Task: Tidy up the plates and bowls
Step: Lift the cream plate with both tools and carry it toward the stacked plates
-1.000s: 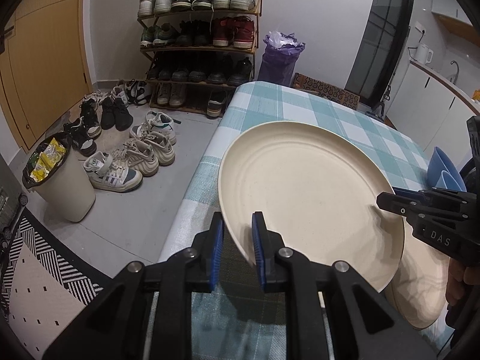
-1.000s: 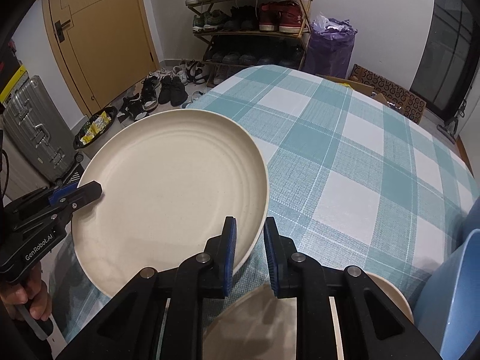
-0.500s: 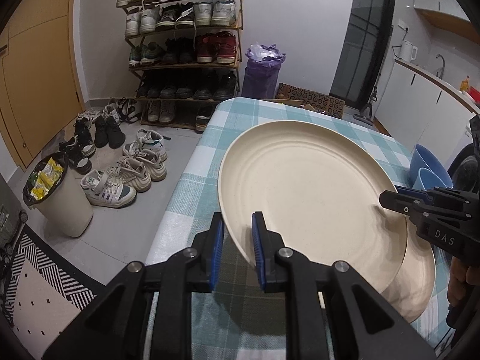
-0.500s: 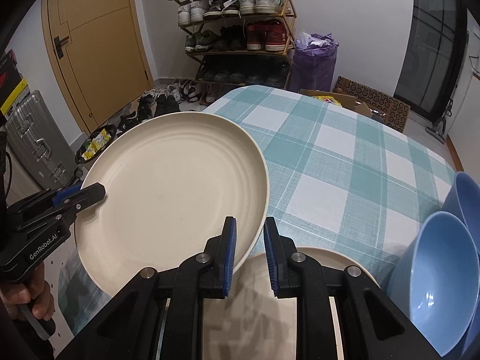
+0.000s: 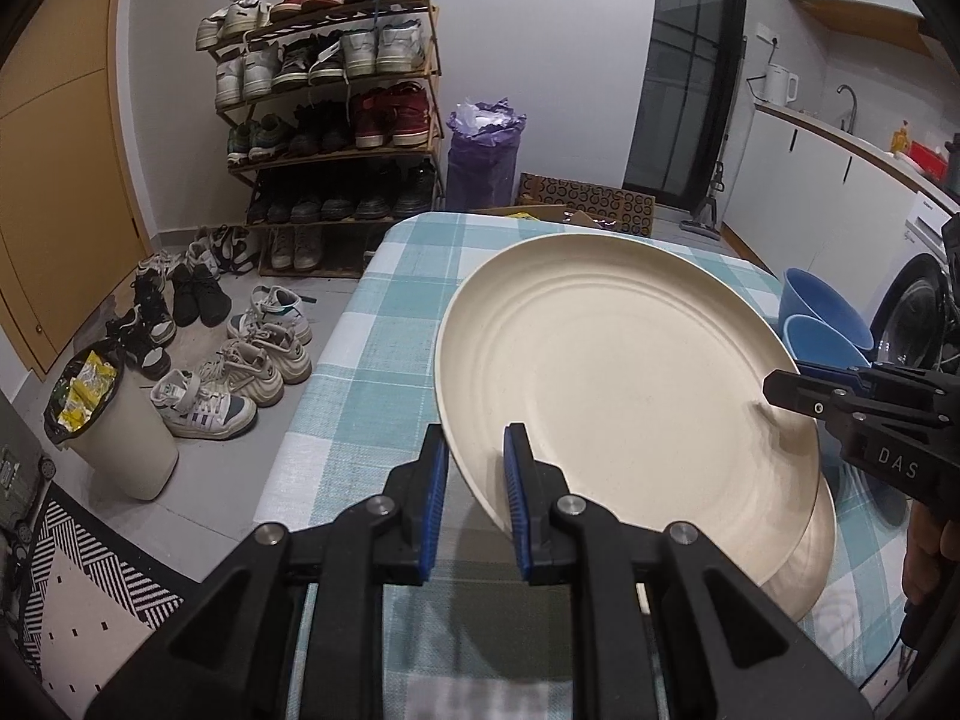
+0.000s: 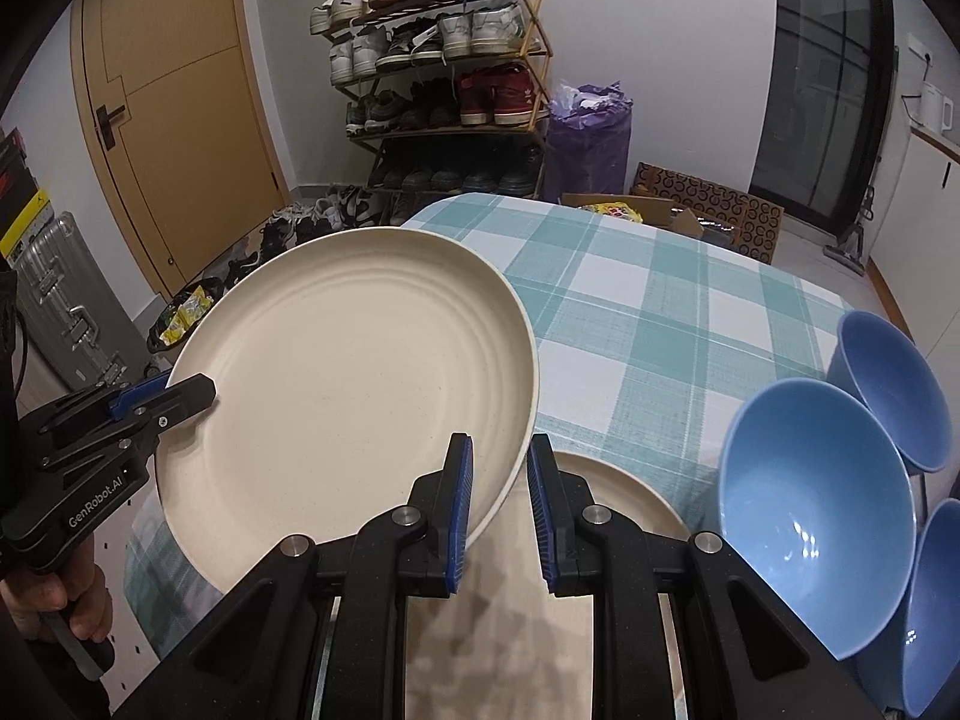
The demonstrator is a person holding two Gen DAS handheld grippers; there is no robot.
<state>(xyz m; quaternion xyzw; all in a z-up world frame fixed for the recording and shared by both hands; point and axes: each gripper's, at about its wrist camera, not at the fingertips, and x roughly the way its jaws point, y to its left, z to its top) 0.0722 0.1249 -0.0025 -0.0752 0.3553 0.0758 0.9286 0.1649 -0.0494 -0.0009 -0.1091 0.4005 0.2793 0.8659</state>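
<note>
The cream plate [image 5: 624, 384] hangs tilted above the tabletop [image 6: 660, 324], face up, its far rim raised. The left claw [image 5: 474, 492] is clamped on the plate's near-left rim, and the right claw [image 6: 501, 507] is clamped on the opposite rim. Directly below it a second cream plate [image 6: 618, 492] lies flat, largely hidden by the held plate and the claws. Beyond the right claw's right finger stand three blue bowls [image 6: 810, 516], tipped on edge, the nearest cut off by the frame.
</note>
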